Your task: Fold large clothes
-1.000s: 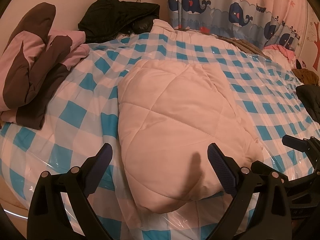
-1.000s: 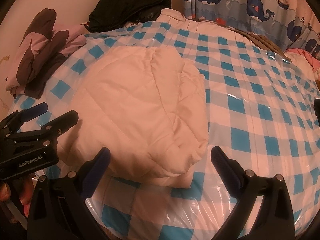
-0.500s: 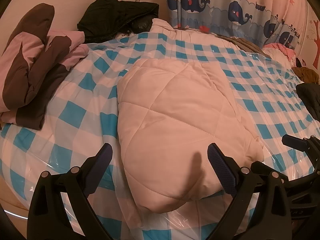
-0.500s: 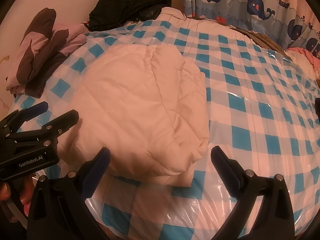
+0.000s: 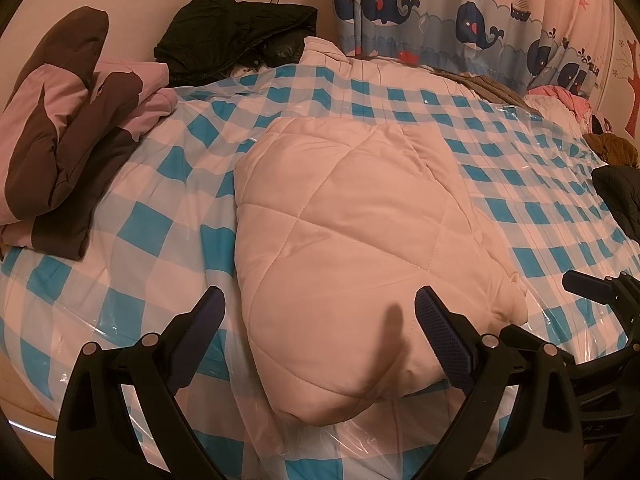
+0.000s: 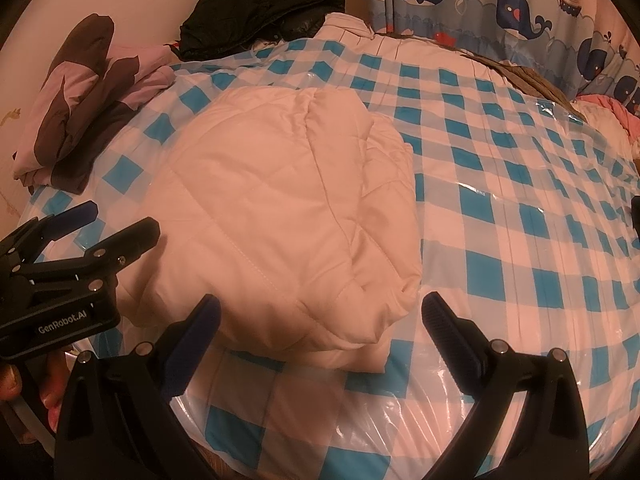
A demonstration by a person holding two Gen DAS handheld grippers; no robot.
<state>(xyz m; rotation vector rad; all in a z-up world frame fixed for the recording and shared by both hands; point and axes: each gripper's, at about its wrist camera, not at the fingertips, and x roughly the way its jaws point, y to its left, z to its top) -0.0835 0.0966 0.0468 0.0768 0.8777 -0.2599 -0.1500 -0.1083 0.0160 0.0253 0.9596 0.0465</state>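
A cream quilted padded garment (image 5: pixel 352 232) (image 6: pixel 280 216) lies folded into a thick bundle on the blue-and-white checked bed cover (image 5: pixel 132 224) (image 6: pixel 520 240). My left gripper (image 5: pixel 320 312) hangs open just above the bundle's near end, nothing between its fingers. My right gripper (image 6: pixel 320 316) is open too, over the bundle's near right corner and holding nothing. In the left wrist view the right gripper (image 5: pixel 592 288) shows at the right edge. The right wrist view catches the left gripper (image 6: pixel 92 228) at the left edge.
A folded pink-and-brown garment (image 5: pixel 60 148) (image 6: pixel 80 100) lies at the bed's left side. A black jacket (image 5: pixel 236 40) (image 6: pixel 264 8) is heaped at the far wall. Whale-print curtains (image 5: pixel 460 20) hang behind. More dark and pink clothes (image 5: pixel 616 200) sit at the right edge.
Both grippers have drawn back very slightly from the bundle. The garment has not moved, and both grippers stay open.
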